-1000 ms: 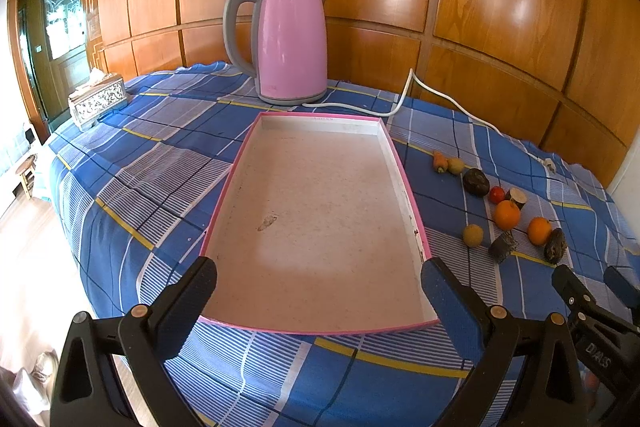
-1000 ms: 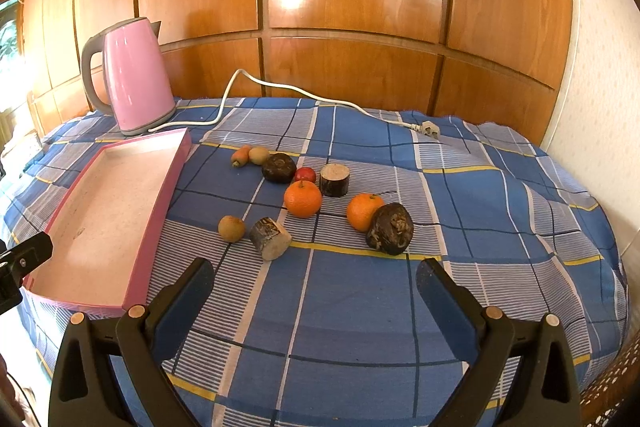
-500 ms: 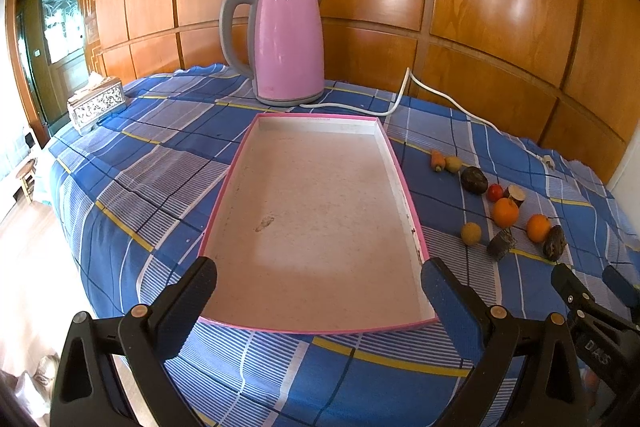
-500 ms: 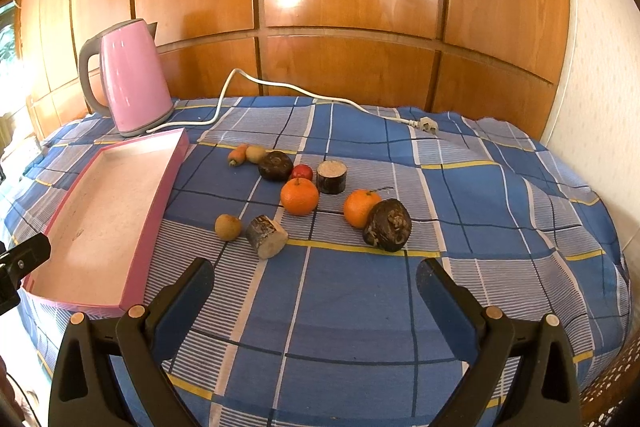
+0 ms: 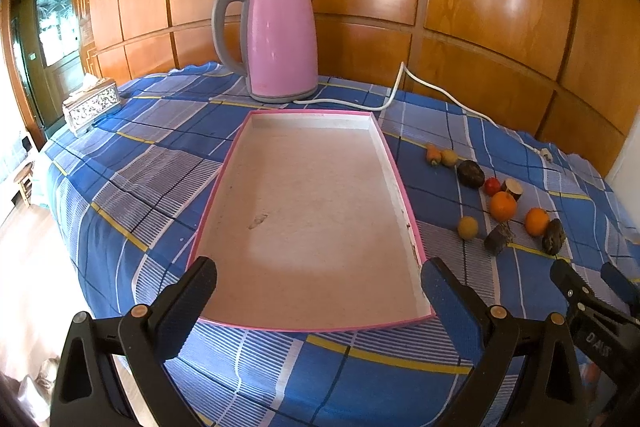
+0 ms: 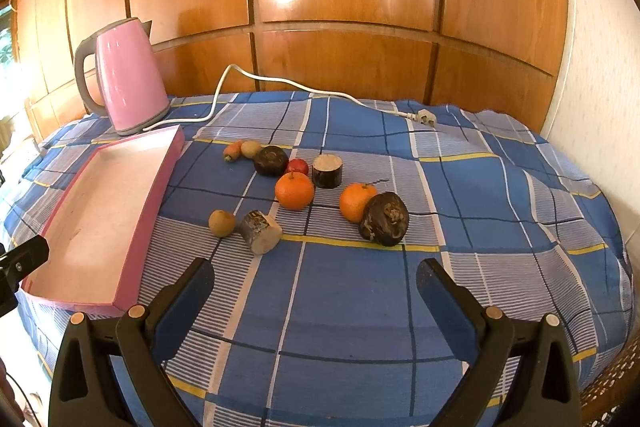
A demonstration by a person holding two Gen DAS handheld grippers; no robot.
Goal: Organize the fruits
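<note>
Nine pieces lie loose on the cloth (image 6: 360,299) right of the tray (image 6: 156,183): two oranges (image 6: 295,190), two cut stubs (image 6: 261,231), two dark lumps (image 6: 385,214), two small yellowish fruits (image 6: 222,223), one red one (image 6: 298,167). A tiny carrot (image 6: 233,150) lies near the kettle (image 6: 128,75) and its cord (image 6: 280,81). Left gripper (image 5: 320,285) and right gripper (image 6: 314,281) both gape, holding nothing

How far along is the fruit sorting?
Nothing done: the pink tray holds no fruit. Nothing in hand: left gripper and right gripper are open. All pieces, including both oranges, lie on the tablecloth.
</note>
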